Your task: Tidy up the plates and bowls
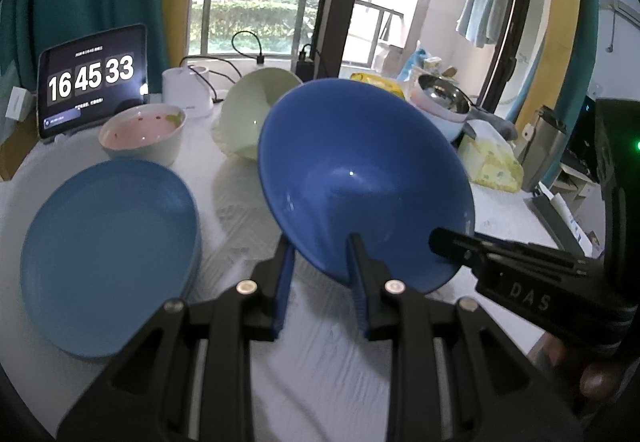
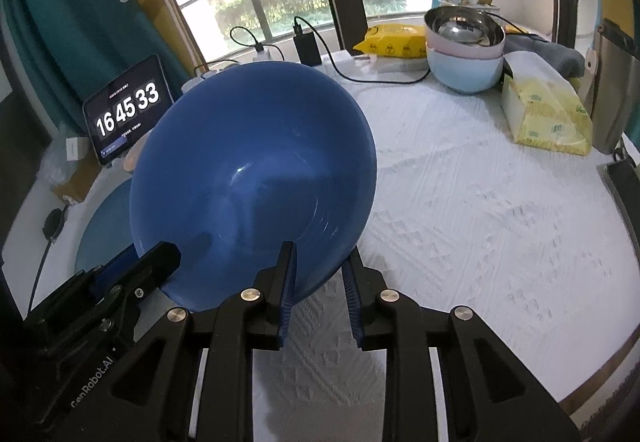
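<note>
Holds the blue bowl [image 1: 360, 178] clear of the white tablecloth [image 2: 480, 202], steeply tilted, mouth toward both cameras, over the middle of the table. Clamps its near rim with the left gripper [image 1: 322, 254], one pad inside the wall and one outside. Straddles the same rim further right with the right gripper [image 2: 320, 262]; cannot tell whether pressing there or merely bracketing.

Risks a slip: smooth wall, edge-only hold, most of the weight hanging beyond the pads. With a slack right hold, could pivot about the left pinch and drop onto the cloth. Could also knock the pale green bowl [image 1: 256, 114] just behind, itself tipped on its side, or clip the stack of blue plates [image 1: 108, 258] at near left on a swing that way. Calls, in my judgement, for levelling first and letting go only after contact.

Carries nothing inside the blue bowl; likewise nothing in the pale green bowl or on the top plate. Shows reddish and green scraps in the pink-lined bowl [image 1: 142, 130] at far left, near the tablet clock [image 1: 92, 82]; better kept off clean stacks. At far right, a nested bowl stack [image 2: 464, 74], steel on top, apparently empty.
</note>
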Action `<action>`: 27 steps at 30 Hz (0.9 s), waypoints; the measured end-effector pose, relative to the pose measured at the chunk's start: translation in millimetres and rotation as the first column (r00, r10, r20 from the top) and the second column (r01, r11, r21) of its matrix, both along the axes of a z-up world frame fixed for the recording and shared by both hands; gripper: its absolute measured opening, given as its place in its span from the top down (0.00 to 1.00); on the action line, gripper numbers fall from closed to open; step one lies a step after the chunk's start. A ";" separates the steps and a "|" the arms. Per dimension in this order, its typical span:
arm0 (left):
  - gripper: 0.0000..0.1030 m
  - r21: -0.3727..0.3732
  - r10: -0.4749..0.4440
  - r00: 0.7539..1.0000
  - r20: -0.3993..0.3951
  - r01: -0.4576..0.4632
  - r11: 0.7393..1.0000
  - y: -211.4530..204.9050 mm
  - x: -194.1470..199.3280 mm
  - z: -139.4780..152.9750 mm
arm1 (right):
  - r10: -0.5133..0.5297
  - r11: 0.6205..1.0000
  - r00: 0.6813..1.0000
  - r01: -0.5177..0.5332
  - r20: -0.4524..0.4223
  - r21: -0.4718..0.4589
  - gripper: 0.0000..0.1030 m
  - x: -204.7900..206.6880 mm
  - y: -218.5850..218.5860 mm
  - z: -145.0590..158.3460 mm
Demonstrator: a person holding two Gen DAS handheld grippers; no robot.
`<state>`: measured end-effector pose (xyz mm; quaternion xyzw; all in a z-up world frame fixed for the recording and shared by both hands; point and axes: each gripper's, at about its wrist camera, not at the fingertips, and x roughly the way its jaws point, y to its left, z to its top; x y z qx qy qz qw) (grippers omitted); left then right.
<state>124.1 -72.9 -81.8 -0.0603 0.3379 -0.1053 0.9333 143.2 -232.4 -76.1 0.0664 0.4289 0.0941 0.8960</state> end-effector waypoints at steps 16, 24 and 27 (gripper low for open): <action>0.73 -0.011 -0.019 0.999 -0.027 0.019 1.000 7.1 -11.0 -6.7 | 0.009 1.000 0.998 -0.009 -0.063 0.004 0.65 -4.9 5.1 0.4; 0.72 -0.029 -0.020 0.998 -0.054 0.018 0.999 11.1 -17.1 -10.9 | 0.019 1.000 0.996 -0.020 -0.088 -0.012 0.61 -6.2 11.1 -1.2; 0.71 -0.034 -0.020 0.997 -0.068 0.017 0.999 13.1 -18.2 -13.4 | 0.020 1.000 0.995 -0.021 -0.101 -0.007 0.61 -5.6 11.1 -3.1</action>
